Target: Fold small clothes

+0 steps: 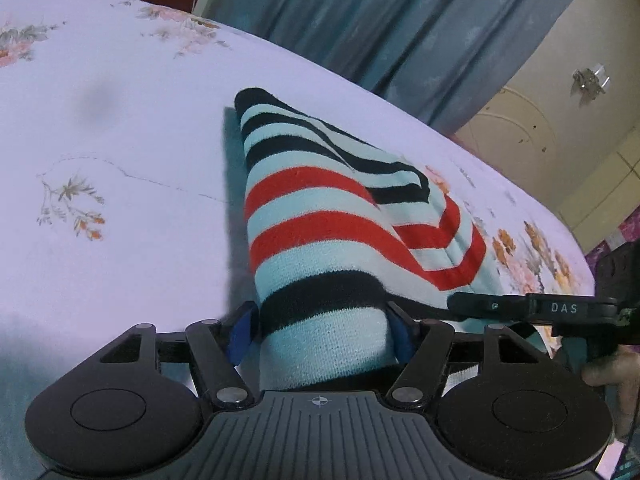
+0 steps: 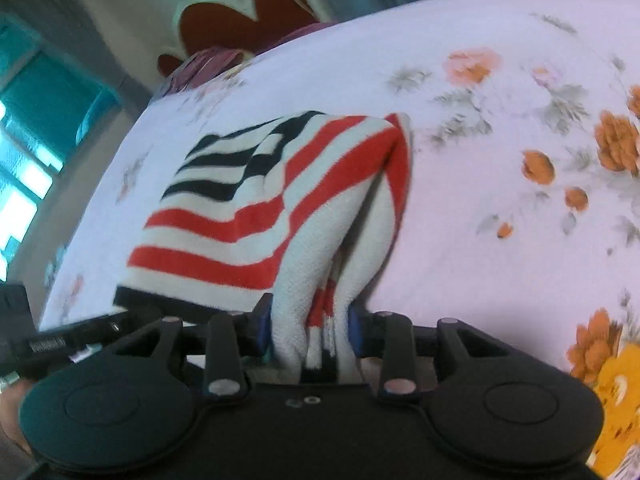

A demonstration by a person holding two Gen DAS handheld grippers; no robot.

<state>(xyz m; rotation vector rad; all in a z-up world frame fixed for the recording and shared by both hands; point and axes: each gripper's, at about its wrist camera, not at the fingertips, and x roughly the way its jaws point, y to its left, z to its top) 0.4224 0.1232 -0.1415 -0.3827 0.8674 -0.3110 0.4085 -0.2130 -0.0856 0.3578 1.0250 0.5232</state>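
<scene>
Both grippers, left [image 1: 322, 326] and right [image 2: 308, 330], pinch the striped knit garment [image 1: 320, 208] half-folded above the floral bedsheet [image 1: 120, 140], final fold unfinished.

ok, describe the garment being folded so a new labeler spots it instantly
Start at the bed, covered by a pale floral sheet. On it lies one small striped knit garment, its near edge between both grippers. Its bold navy and red bands on light fabric set it apart from the sheet's faint orange flower print.

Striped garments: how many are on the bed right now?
1. The striped garment lies folded on the floral bedsheet, its near edge gripped in both the left claw and the right claw. Others may be outside view.
</scene>
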